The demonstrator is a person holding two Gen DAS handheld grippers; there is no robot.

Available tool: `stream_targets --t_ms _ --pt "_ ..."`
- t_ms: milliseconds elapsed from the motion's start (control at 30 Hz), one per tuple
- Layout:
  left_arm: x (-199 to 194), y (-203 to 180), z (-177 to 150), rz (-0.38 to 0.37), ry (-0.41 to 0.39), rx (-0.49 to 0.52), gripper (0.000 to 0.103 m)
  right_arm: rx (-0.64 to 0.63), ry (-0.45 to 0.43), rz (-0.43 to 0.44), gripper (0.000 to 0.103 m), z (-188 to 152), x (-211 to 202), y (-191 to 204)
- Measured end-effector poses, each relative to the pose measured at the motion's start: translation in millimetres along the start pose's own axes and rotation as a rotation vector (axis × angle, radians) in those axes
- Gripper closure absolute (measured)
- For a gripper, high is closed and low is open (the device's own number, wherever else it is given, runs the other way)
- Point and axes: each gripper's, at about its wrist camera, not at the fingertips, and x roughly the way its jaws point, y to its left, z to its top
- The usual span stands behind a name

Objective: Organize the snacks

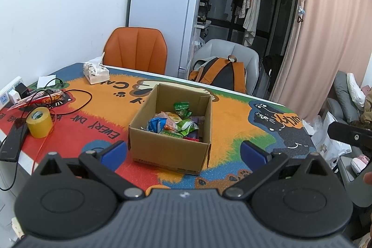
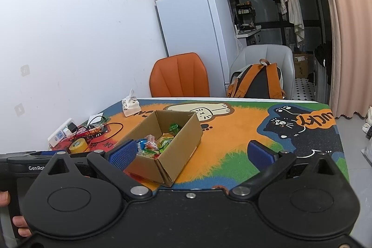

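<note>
Both pairs of fingers spread, empty: left gripper [image 1: 183, 152], right gripper [image 2: 191, 153] hover before the snack-filled cardboard box [image 1: 171, 131]; seemingly finished, unless the red packet [image 1: 50, 98] on the counter [image 1: 234, 122] needs fetching

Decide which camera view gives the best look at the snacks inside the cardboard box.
The left wrist view: it looks down into the cardboard box, showing most of the snacks. The right wrist view sees the snacks at a slant, partly hidden by a box wall and one blue finger.
</note>
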Motion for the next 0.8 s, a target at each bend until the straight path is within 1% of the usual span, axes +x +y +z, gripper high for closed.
stream_targets --t_ms 800 --pt "0.4 0.8 -0.1 0.001 0.003 -0.001 0.0 0.001 0.001 -0.002 0.0 -1.5 0.2 -0.5"
